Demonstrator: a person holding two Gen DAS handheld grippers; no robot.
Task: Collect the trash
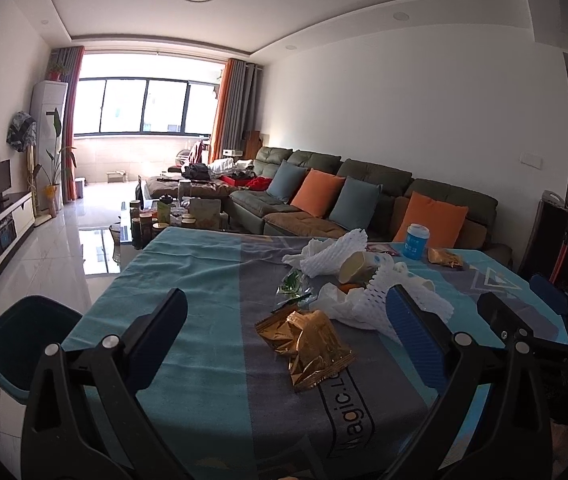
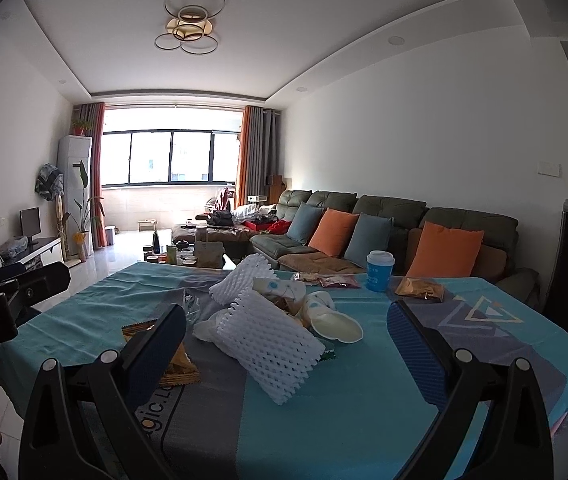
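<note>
The left gripper (image 1: 288, 320) is held low over the near edge of the table (image 1: 203, 280), which wears a teal and grey cloth, and points toward the far sofa (image 1: 364, 184). Its tongs stand wide apart with nothing between them. To its left, beside the table edge and lower down, sits a dark teal bin (image 1: 23, 344); what lies inside it cannot be made out. Ahead of the tongs, between the 2 fingers, lies a crumpled gold wrapper (image 1: 308, 344) flat on the cloth.

Farther on rests the main heap of trash: white foam fruit nets (image 1: 340, 248) tangled with a tipped paper cup (image 1: 360, 266), a green-printed clear wrapper (image 1: 294, 284) and a white plastic bag (image 1: 336, 304). Past the heap, a blue lidded cup (image 1: 416, 242) stands upright, with a second gold wrapper (image 1: 444, 258) just beside it on the right.

The right gripper (image 2: 286, 330) hovers level over the table's near side, also facing the sofa, tongs spread wide and gripping nothing. Its left finger hides part of the gold wrapper. Between the fingers lies a large foam net (image 2: 271, 344), angled toward the camera, with a paper cup lying on its side (image 2: 336, 326) just behind it. The blue cup stands upright beyond, its lid on, so its contents cannot be told.
</note>
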